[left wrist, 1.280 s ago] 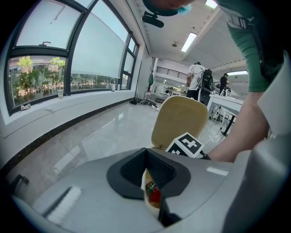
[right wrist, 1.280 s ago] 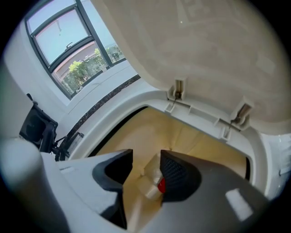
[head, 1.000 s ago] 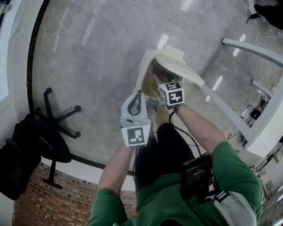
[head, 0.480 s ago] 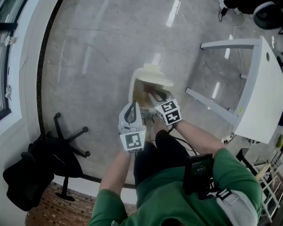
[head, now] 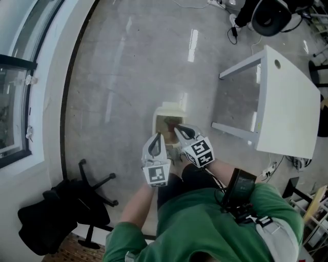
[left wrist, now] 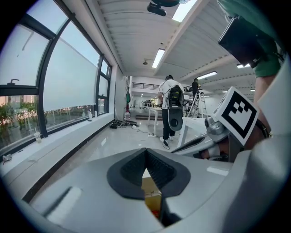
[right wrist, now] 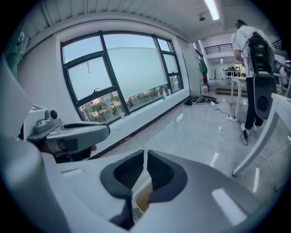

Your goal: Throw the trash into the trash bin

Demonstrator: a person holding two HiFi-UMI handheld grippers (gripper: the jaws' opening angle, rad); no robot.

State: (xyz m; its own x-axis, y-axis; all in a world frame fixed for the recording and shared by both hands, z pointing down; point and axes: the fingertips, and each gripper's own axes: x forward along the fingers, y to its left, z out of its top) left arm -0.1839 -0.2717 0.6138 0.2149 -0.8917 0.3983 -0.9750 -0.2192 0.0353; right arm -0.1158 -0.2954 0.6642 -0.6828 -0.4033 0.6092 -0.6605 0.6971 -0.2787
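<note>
A cream trash bin [head: 168, 124] stands on the floor with its lid up and brownish trash inside. Both grippers hang side by side high above its near rim. My left gripper [head: 157, 136] is shut with nothing in it; in the left gripper view [left wrist: 145, 151] the pads meet at the tip, and a piece of the bin [left wrist: 152, 196] shows below them. My right gripper [head: 177, 128] has just been closing with nothing between its jaws. In the right gripper view [right wrist: 144, 154] only a hairline slit is left, and the bin [right wrist: 142, 196] lies beneath.
A white table [head: 287, 100] stands to the right of the bin. A black office chair [head: 64, 207] with a dark coat sits at lower left by the window wall [head: 20, 102]. Another black chair [head: 266, 15] is at top right. A person [left wrist: 169, 107] stands far off.
Both grippers have risen well above the bin, and the right one has come up out of its mouth. The bin looks smaller and farther below, and the table has come into full view.
</note>
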